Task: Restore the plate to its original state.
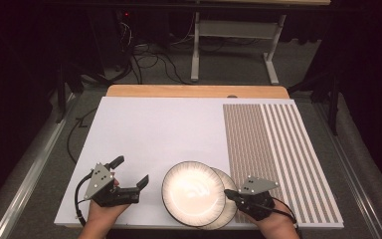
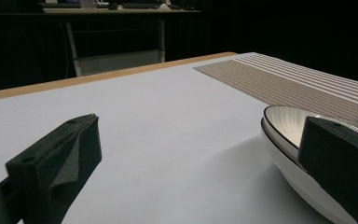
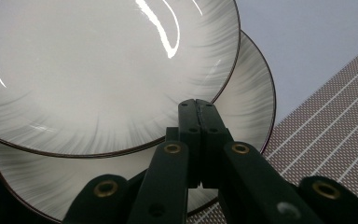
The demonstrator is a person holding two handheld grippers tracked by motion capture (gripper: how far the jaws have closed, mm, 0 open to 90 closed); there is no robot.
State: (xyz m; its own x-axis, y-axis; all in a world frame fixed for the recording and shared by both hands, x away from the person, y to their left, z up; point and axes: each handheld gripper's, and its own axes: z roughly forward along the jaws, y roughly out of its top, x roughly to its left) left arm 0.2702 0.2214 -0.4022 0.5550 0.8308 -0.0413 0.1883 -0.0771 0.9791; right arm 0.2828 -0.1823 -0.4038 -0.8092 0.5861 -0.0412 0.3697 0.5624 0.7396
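Note:
Two white plates with grey streaked rims and dark edges lie near the front edge of the white tabletop (image 1: pixel 154 129). The upper plate (image 1: pixel 193 193) (image 3: pixel 98 70) rests off-centre on the lower plate (image 1: pixel 230 199) (image 3: pixel 247 93), which sticks out to the right. My right gripper (image 1: pixel 227 192) (image 3: pixel 196 105) is shut, with nothing seen between its jaws; its tip hovers over the lower plate right at the upper plate's rim. My left gripper (image 1: pixel 129 172) (image 2: pixel 200 135) is open to the left of the plates, and a plate rim (image 2: pixel 284 121) shows beside its right jaw.
A brown-and-white striped placemat (image 1: pixel 273 149) (image 3: pixel 335 126) covers the right part of the table, just right of the plates. A wooden strip (image 1: pixel 199 91) runs along the far edge. Beyond it, cables and a metal table frame (image 1: pixel 234 45) stand on the dark floor.

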